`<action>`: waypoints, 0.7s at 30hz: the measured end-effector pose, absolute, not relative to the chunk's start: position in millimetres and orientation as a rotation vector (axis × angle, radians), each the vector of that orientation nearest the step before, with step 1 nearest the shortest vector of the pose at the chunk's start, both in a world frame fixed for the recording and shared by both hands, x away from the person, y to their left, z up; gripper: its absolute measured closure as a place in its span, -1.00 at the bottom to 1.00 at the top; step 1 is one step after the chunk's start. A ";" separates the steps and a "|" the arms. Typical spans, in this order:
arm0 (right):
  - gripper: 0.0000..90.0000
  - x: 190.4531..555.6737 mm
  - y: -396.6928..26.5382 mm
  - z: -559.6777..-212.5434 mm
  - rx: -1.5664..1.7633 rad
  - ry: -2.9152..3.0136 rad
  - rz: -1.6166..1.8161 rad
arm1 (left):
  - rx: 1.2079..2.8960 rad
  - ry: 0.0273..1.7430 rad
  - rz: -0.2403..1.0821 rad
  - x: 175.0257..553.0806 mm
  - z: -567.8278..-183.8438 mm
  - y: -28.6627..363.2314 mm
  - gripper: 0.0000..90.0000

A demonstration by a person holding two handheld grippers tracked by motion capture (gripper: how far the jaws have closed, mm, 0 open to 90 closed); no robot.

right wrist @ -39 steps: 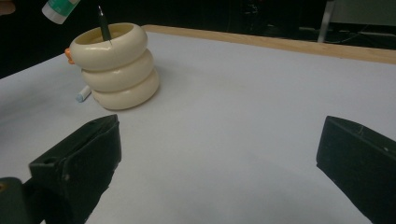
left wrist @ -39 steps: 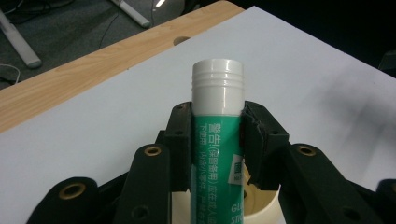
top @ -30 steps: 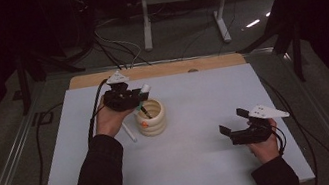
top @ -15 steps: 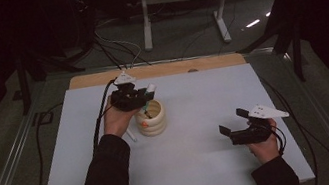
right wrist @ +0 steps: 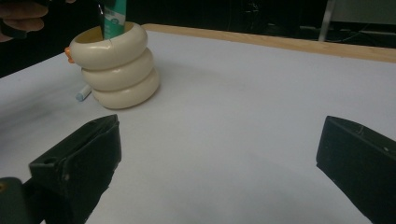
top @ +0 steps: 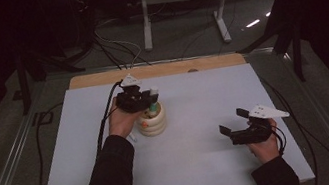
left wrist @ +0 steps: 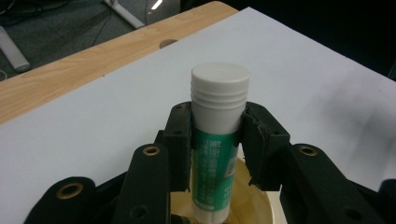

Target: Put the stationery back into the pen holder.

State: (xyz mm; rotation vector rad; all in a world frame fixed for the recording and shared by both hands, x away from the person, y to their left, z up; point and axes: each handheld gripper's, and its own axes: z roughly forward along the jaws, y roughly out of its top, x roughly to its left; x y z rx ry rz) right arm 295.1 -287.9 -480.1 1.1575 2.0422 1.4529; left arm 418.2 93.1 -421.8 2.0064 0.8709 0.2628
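Your left tongs (left wrist: 215,135) pinch the green glue stick with white cap (left wrist: 215,140) upright, so its base goes straight into the cream ringed holder (top: 152,120) at the worktop's left. Your right tongs (top: 237,123), spread and empty, wait at the near right.

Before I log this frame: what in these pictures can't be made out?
- Lower end of the glue stick: left gripper view, hidden inside the cream holder and cut by the bottom edge.
- Label print on the glue stick: too small and blurred to read.
- Small blue-tipped thing behind the holder: right gripper view, mostly hidden by it; cannot tell what it is.
- Orange bit on the holder's side: too little shows to identify.
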 end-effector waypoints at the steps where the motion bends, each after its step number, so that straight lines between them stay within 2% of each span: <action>1: -0.99 295.1 -287.9 -480.1 1.158 2.043 1.452 | 2.008 0.871 0.261 418.1 -422.9 93.0 0.45; 21: -0.99 295.3 -287.5 -480.5 1.153 2.048 1.451 | 2.063 0.901 0.269 415.0 -439.3 96.2 0.45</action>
